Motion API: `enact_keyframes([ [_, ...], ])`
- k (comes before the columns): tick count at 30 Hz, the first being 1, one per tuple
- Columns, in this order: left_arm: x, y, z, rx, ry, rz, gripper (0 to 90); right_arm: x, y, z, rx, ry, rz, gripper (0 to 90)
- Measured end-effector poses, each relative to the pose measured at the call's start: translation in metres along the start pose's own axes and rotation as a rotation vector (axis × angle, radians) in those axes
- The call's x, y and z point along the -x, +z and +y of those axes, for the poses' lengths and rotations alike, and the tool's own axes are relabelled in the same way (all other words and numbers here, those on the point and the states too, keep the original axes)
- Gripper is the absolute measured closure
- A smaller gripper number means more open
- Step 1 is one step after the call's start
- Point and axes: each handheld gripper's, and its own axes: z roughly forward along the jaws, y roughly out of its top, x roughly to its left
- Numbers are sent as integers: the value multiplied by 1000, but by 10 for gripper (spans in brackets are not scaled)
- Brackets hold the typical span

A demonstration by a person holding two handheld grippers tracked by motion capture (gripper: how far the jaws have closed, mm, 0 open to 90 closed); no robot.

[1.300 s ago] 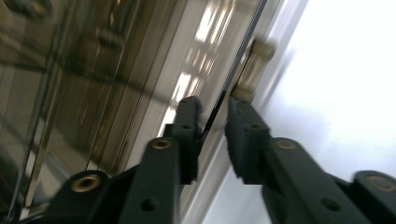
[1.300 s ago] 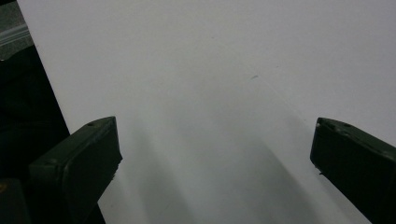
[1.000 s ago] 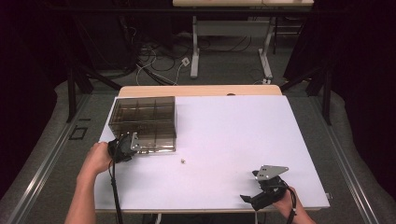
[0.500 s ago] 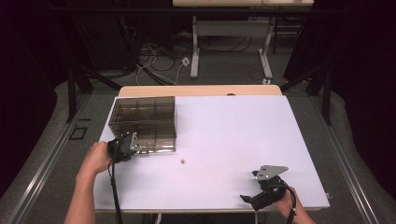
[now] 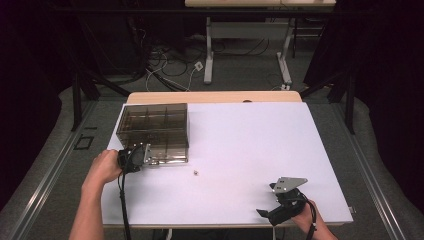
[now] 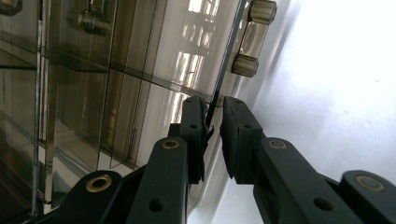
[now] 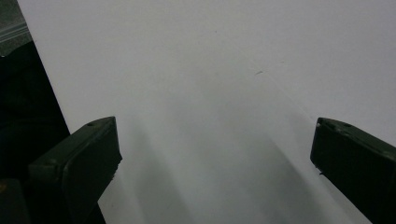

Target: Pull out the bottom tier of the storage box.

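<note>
A smoky see-through box (image 5: 155,130) with inner dividers stands at the table's left. My left gripper (image 5: 147,154) is at its near front corner. In the left gripper view the box wall (image 6: 140,70) has a thin panel edge (image 6: 219,88) running down between my left gripper's (image 6: 214,105) jaws. The jaws have just been closing and stand a narrow slit apart; the edge lies against the left pad (image 6: 198,126), with a sliver of light beside the other. My right gripper (image 5: 262,214) rests open near the front right edge, nothing between the jaws of the right gripper (image 7: 215,140).
A clear knob-ended handle (image 6: 250,39) sits on the box above the jaws. A tiny pale object (image 5: 196,173) lies on the white table (image 5: 260,140) to the right of the box. Cables and desk legs are on the floor beyond the far edge.
</note>
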Motion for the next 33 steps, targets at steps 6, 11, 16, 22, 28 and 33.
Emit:
enact_keyframes([
  [6,0,-1,1,-9,-7,-6,791,0,0,0,-11,7,6,9],
  [11,-2,0,-2,9,13,-16,793,0,0,0,-12,7,7,9],
  [16,-11,1,1,-19,59,-76,801,2,0,-1,-17,11,6,9],
  [22,-20,3,6,-55,84,-143,807,3,2,0,-26,11,8,9],
  [28,-24,3,3,-34,97,-178,834,3,3,-1,-16,17,4,9],
  [33,-24,2,5,-44,126,-178,843,3,3,-1,-18,19,5,9],
])
